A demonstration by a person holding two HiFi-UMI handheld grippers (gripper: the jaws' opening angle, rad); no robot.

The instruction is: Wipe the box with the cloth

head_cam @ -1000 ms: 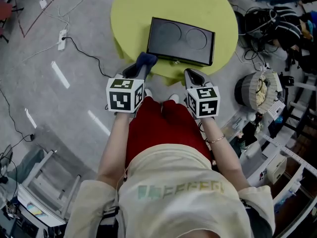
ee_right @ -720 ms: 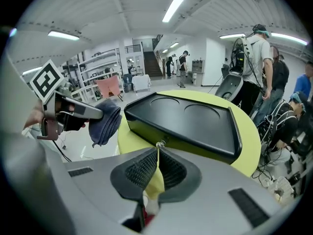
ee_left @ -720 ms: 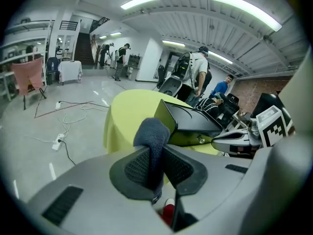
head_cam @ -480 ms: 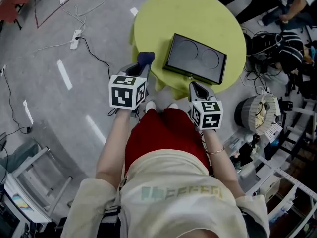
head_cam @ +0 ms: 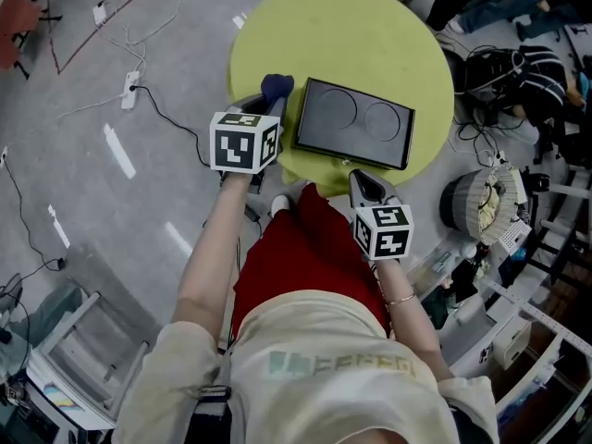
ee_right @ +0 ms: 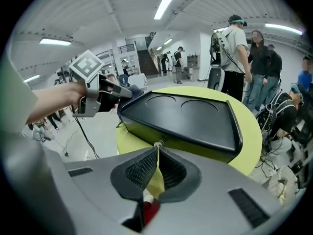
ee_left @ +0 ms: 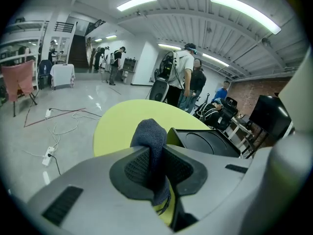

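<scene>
A flat black box (head_cam: 354, 123) with two round dents in its lid lies on a round yellow-green table (head_cam: 370, 35). My left gripper (head_cam: 268, 104) is shut on a dark blue cloth (head_cam: 276, 86), held just off the box's left end. In the left gripper view the cloth (ee_left: 151, 141) sticks up between the jaws, with the box (ee_left: 210, 143) to its right. My right gripper (head_cam: 361, 178) is at the box's near wall, jaws shut. Its tips (ee_right: 156, 146) meet at a small metal latch on the box (ee_right: 190, 119); I cannot tell whether they pinch it.
Cables and a power strip (head_cam: 129, 86) lie on the grey floor to the left. Bags and a round wire-framed object (head_cam: 481, 188) crowd the right side. A metal rack (head_cam: 83, 350) stands at lower left. Several people (ee_right: 239, 58) stand beyond the table.
My left gripper has lifted and moved forward with the cloth, along the box's left end. The right gripper stays at the box's near wall.
</scene>
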